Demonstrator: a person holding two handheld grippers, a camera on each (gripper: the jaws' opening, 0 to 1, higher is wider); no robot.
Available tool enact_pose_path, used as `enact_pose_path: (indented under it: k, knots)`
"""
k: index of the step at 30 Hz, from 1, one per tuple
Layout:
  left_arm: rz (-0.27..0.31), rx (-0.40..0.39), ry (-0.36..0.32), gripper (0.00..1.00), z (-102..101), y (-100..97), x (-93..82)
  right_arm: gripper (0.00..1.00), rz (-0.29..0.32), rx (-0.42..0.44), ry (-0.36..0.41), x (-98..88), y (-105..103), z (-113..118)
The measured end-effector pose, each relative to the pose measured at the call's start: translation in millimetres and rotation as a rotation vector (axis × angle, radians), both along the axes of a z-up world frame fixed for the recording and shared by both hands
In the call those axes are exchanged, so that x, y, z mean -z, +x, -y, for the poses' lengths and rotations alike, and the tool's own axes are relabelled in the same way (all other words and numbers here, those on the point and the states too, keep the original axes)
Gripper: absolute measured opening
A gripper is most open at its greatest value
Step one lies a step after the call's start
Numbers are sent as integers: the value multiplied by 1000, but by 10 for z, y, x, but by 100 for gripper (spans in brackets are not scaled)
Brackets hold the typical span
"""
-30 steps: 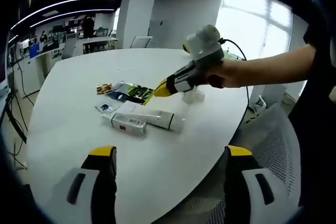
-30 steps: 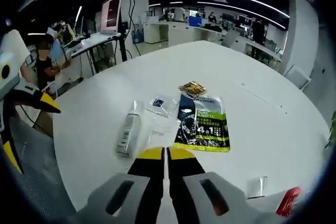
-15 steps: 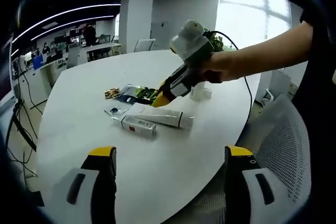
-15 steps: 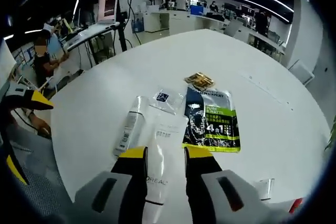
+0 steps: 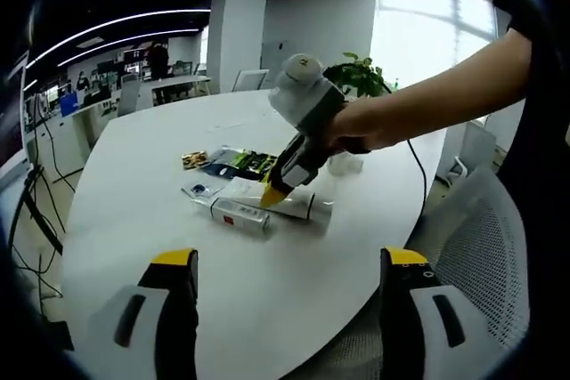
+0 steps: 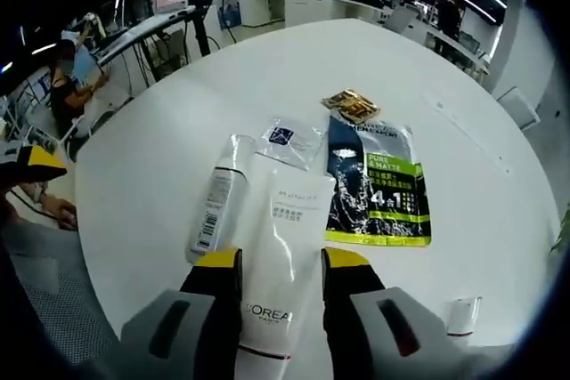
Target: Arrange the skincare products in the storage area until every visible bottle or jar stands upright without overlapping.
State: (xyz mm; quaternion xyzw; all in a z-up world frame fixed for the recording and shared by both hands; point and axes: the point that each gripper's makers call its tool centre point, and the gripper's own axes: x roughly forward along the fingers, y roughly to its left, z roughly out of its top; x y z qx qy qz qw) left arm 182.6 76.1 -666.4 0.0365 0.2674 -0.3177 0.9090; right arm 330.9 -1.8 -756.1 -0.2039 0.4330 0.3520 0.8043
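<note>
Where it lies flat, white tube (image 6: 278, 282) between open right gripper (image 6: 281, 266) jaws.

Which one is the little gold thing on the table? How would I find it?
Start at the round white table and find the big dark sachet with the green label lying flat. The gold packet lies just past that sachet's far end, beside a small clear sachet. It is the smallest thing in the cluster and the only shiny, crinkly gold one.
</note>
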Motion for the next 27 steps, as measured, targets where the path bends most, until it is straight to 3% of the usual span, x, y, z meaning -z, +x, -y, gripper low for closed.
enact_pose_path:
  k: [12,20,27]
  knots:
    - [-7,-12,-10,77,-28,12,15,36,-43,-16,-79,120,-19,46]
    - [-18,-25,-16,75,-40,21,24,35,-17,-63,-39,135,18,34]
    - [-24,-30,-15,75,-46,25,35,34,10,-53,0,147,33,29]
